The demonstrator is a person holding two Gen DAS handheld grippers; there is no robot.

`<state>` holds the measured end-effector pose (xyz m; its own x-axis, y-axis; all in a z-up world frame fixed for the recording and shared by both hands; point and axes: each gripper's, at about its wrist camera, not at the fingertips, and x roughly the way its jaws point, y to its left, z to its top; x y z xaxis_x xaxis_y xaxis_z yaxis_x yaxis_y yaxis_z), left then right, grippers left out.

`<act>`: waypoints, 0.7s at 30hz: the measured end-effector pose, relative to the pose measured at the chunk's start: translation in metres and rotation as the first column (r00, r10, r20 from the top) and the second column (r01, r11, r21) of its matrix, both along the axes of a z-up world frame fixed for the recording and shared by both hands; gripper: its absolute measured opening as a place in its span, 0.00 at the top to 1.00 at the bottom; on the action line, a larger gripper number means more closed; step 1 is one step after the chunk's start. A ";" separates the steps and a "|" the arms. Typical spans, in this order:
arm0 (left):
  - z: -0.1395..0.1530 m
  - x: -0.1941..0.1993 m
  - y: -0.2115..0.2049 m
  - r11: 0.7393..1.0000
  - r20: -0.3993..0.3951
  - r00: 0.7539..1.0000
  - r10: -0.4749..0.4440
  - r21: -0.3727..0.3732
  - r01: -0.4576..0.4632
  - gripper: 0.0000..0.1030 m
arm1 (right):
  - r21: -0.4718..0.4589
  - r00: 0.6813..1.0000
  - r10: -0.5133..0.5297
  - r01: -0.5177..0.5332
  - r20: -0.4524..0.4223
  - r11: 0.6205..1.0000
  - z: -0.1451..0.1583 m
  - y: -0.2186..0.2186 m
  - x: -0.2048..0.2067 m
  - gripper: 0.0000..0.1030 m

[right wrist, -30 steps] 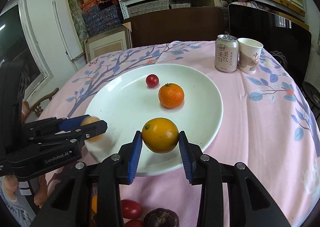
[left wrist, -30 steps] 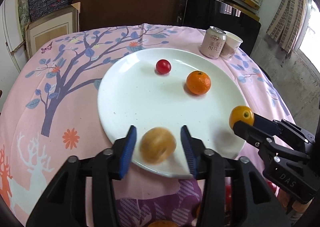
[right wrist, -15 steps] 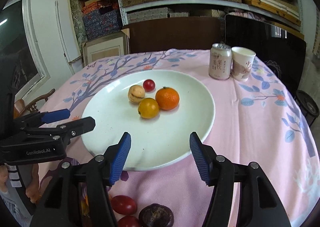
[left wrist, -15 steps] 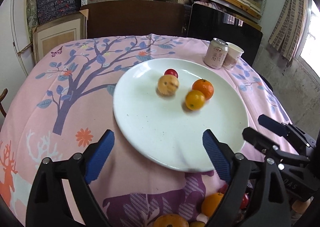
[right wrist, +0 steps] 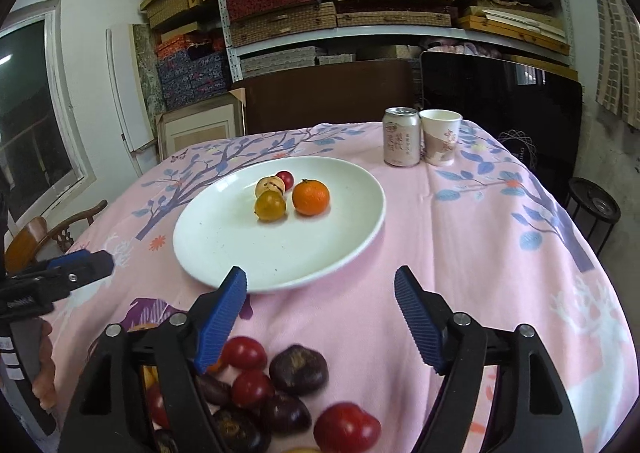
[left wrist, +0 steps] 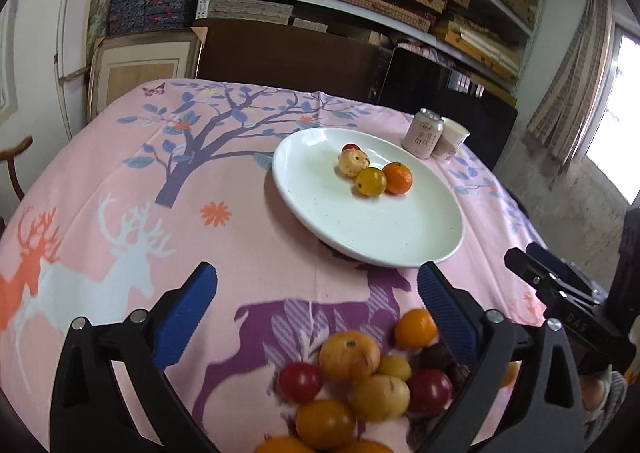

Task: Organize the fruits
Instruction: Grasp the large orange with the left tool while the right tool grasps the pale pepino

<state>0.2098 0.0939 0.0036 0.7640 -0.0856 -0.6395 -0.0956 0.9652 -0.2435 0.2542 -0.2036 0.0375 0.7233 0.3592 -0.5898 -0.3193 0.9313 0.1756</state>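
A white plate (left wrist: 360,249) (right wrist: 248,253) holds an orange tangerine (left wrist: 397,177) (right wrist: 311,197), a yellow-orange fruit (left wrist: 371,181) (right wrist: 270,206), a pale speckled fruit (left wrist: 353,164) (right wrist: 270,186) and a small red tomato (left wrist: 351,148) (right wrist: 285,178), all bunched at its far side. My left gripper (left wrist: 316,271) hangs over the cloth short of the plate, its jaws opening wide with nothing between them. My right gripper (right wrist: 320,273) is at the plate's near rim, jaws also opening and empty. A pile of loose fruit (left wrist: 360,377) (right wrist: 298,369) lies under both grippers.
A drink can (right wrist: 401,142) and a paper cup (right wrist: 440,137) stand at the far right of the pink printed tablecloth (left wrist: 120,193). A wooden chair (right wrist: 48,233) is at the left. Shelves of boxes fill the back wall.
Both grippers let go of their fruits, which rolled to the far side of the plate. Both grippers opened wide and drew back from the plate toward the near fruit pile.
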 end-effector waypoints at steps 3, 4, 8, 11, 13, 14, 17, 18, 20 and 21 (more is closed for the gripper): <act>-0.005 -0.032 0.006 0.999 0.018 0.999 0.030 -0.029 -0.030 0.04 | 0.045 1.000 -0.012 0.013 -0.021 0.999 -0.005 -0.014 -0.017 0.21; -0.008 -0.043 0.007 0.999 0.023 0.999 0.028 -0.040 -0.027 0.04 | 0.056 0.999 -0.013 0.015 -0.031 0.998 -0.007 -0.018 -0.023 0.20; -0.021 -0.080 0.006 0.998 0.010 1.000 -0.002 -0.069 0.003 0.04 | 0.082 0.998 -0.002 0.006 -0.055 0.997 -0.013 -0.028 -0.052 0.18; -0.030 -0.098 -0.002 0.998 -0.009 0.999 -0.038 -0.055 0.038 0.04 | 0.108 0.998 0.005 0.002 -0.070 0.994 -0.018 -0.032 -0.069 0.13; -0.037 -0.107 -0.012 0.999 -0.042 0.998 -0.047 0.001 0.047 0.04 | 0.138 0.995 0.043 -0.031 -0.092 0.990 -0.019 -0.034 -0.078 0.13; -0.040 -0.109 -0.015 0.998 -0.057 0.997 -0.055 0.014 0.056 0.04 | 0.172 0.994 0.056 -0.039 -0.091 0.984 -0.019 -0.038 -0.080 0.12; -0.040 -0.121 -0.022 0.995 -0.033 0.995 -0.092 0.024 0.092 0.04 | 0.247 0.993 0.021 0.008 -0.114 0.969 -0.024 -0.054 -0.082 0.07; -0.040 -0.124 -0.025 0.994 -0.029 0.995 -0.098 0.039 0.099 0.04 | 0.265 0.991 0.015 0.021 -0.134 0.964 -0.027 -0.057 -0.080 0.07; -0.038 -0.125 -0.034 0.989 -0.029 0.991 -0.133 0.066 0.134 0.04 | 0.268 0.987 0.013 0.031 -0.163 0.963 -0.031 -0.056 -0.077 0.07; -0.037 -0.124 -0.037 0.986 -0.035 0.989 -0.146 0.079 0.149 0.04 | 0.261 0.986 0.017 0.028 -0.169 0.965 -0.032 -0.054 -0.076 0.07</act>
